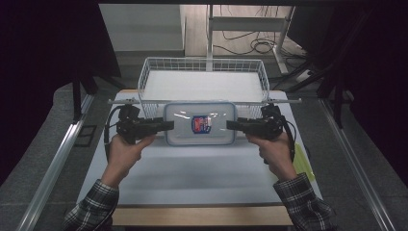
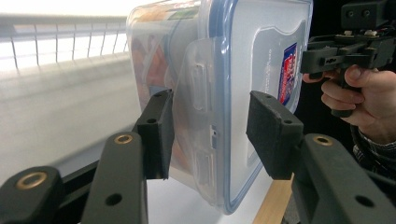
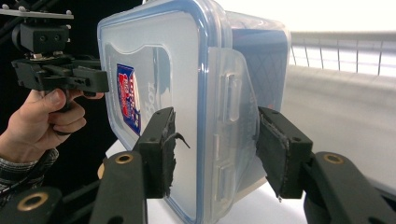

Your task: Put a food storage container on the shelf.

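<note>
Clear rectangular plastic container [image 1: 199,123], blue-rimmed lid, red-blue label, sat on white table [image 1: 192,168] just before white wire basket [image 1: 202,72]. Left gripper [image 1: 167,125] and right gripper [image 1: 231,125] straddled opposite short ends, foam-padded jaws apart around side latches. Contents blurred.

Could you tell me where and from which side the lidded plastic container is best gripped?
Grip the container at its two short ends, over the side latch flaps, coming in level from left and right. It is long and flat, so both the left gripper and right gripper probably balance it best; each straddles an end, jaws apart.
</note>
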